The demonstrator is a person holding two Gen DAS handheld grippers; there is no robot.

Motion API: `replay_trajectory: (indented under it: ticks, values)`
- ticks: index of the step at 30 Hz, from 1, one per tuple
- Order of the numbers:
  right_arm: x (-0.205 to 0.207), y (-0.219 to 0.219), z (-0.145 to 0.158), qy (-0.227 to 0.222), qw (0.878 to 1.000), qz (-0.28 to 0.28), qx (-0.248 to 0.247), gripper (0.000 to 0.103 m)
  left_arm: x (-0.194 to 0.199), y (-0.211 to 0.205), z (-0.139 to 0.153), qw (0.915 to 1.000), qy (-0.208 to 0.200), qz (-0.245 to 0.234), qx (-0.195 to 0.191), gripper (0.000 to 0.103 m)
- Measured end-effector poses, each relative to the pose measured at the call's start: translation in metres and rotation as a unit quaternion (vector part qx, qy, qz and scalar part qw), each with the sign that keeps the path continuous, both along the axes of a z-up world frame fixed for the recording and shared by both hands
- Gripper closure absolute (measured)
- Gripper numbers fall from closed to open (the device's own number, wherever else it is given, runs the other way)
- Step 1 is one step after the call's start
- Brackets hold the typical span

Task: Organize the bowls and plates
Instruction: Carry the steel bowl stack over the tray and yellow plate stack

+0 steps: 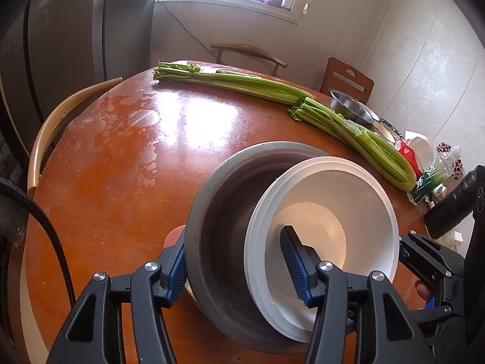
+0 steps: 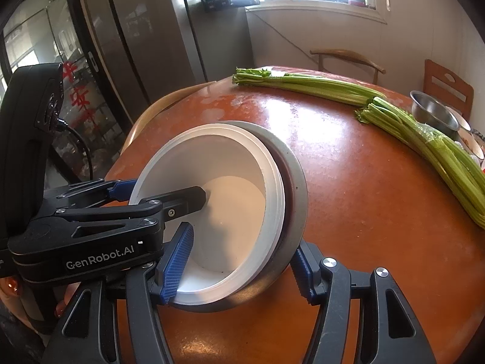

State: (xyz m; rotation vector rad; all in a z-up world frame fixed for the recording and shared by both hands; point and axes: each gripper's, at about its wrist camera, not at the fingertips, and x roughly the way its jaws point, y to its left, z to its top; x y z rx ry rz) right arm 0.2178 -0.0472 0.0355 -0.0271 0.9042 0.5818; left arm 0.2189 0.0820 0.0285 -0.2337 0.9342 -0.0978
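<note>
A grey metal bowl (image 1: 218, 212) (image 2: 298, 188) with white bowls (image 1: 333, 188) (image 2: 230, 157) nested inside it is held tilted over the round red-brown table (image 1: 121, 166) (image 2: 363, 197). My left gripper (image 1: 232, 234) is shut on the stack's near wall, one finger outside the grey bowl and the other inside the white one. From the other side, my right gripper (image 2: 242, 239) is shut on the stack the same way. The right wrist view also catches the left gripper (image 2: 168, 187) at the stack's left rim. Whether the stack touches the table is hidden.
Two long celery bunches (image 1: 242, 82) (image 1: 363, 139) lie across the far side of the table. A steel bowl (image 1: 348, 106) (image 2: 433, 112) and other dishes sit behind them at the right edge, beside a plastic bottle (image 1: 436, 176). Wooden chairs (image 1: 248, 51) ring the table.
</note>
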Motion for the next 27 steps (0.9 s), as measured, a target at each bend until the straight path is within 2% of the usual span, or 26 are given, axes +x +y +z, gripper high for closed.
replay_trajectory:
  ticks: [27]
  values:
    - [0.003, 0.009, -0.022, 0.019, 1.0, 0.001, -0.014, 0.039, 0.007, 0.002, -0.023, 0.9997, 0.021, 0.004, 0.008, 0.047]
